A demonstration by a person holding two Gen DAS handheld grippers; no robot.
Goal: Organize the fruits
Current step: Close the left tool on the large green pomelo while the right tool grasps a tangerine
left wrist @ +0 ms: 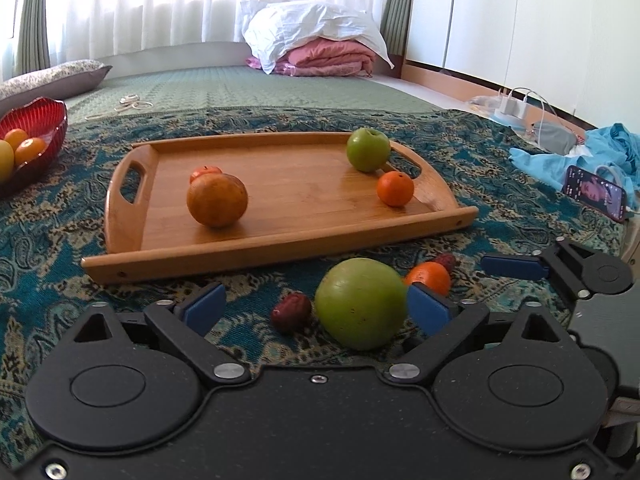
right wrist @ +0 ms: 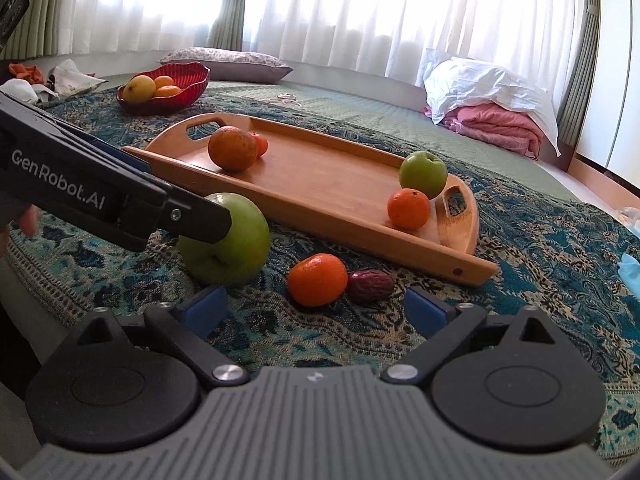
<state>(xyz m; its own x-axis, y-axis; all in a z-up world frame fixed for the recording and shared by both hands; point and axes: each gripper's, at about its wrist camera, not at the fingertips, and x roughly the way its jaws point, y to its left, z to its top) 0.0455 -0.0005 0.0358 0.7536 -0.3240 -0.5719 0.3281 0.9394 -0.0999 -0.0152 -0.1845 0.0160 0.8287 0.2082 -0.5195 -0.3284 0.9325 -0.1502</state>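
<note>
A large green apple lies on the patterned cloth in front of the wooden tray. My left gripper is open around it, its right pad beside the apple. A red date lies left of the apple between the fingers. A tangerine and a second date lie just right. The tray holds a brown-orange fruit, a small tangerine, a green apple and a tangerine. My right gripper is open, just short of the tangerine and date; the apple sits left.
A red glass bowl with several fruits stands at the far left. A phone, blue cloth and chargers lie at the right. Folded pink bedding under a white bag lies behind the tray. A pillow lies beyond the bowl.
</note>
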